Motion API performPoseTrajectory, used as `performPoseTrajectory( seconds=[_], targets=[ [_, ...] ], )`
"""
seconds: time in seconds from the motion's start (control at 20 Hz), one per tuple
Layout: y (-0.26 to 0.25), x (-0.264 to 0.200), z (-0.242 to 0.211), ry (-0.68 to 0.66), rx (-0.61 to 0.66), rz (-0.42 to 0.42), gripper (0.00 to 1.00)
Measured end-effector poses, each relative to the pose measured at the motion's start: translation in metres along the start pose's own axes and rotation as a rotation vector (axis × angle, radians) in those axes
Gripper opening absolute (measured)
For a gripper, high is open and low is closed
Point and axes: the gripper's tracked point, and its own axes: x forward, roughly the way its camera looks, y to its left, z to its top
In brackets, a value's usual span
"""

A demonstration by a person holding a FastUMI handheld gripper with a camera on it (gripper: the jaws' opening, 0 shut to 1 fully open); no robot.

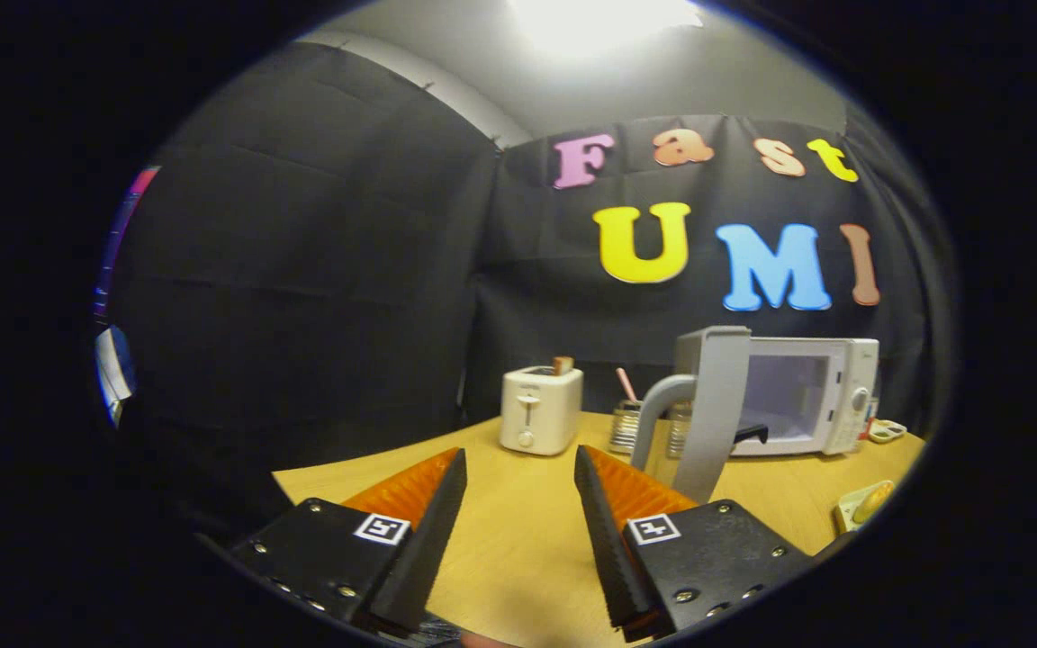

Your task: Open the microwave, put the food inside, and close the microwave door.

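The gripper point(518, 468) is released, fingers apart over the bare table point(518, 549); the microwave point(807, 396) stands beyond them, its door point(716, 405) swung open; the food point(870, 504) lies near the right finger; a careless reach may knock the door.

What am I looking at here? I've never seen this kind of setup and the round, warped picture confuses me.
The camera rides on a hand-held claw and looks forward along its two fingers, which stand open with nothing between them. Its fisheye lens bends the picture. Beyond them is a wooden table. On it stand a toaster, some jars and a white microwave whose door is swung open. A small dish with food sits by the table's edge, off beside one finger. Nothing is held yet.
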Motion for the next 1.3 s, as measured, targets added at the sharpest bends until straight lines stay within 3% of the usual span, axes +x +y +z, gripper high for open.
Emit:
performPoseTrajectory(
  seconds=[0.2, 0.25, 0.35, 0.45, 0.55, 0.8, 1.0, 1.3],
  targets=[
    [-0.033, -0.029, 0.001, -0.021, -0.036, 0.058, 0.83],
    [-0.038, -0.037, -0.005, -0.006, -0.023, 0.089, 0.91],
    [-0.055, -0.055, -0.017, 0.032, 0.004, 0.139, 0.95],
    [-0.091, -0.079, -0.023, 0.033, -0.012, 0.127, 0.95],
    [-0.143, -0.1, -0.025, 0.018, -0.063, 0.034, 0.95],
    [-0.263, -0.146, -0.058, 0.084, -0.201, -0.309, 0.95],
    [-0.323, -0.168, -0.101, 0.226, -0.179, -0.441, 0.95],
    [-0.373, -0.177, -0.15, 0.438, 0.05, -0.519, 0.94]
  ],
)
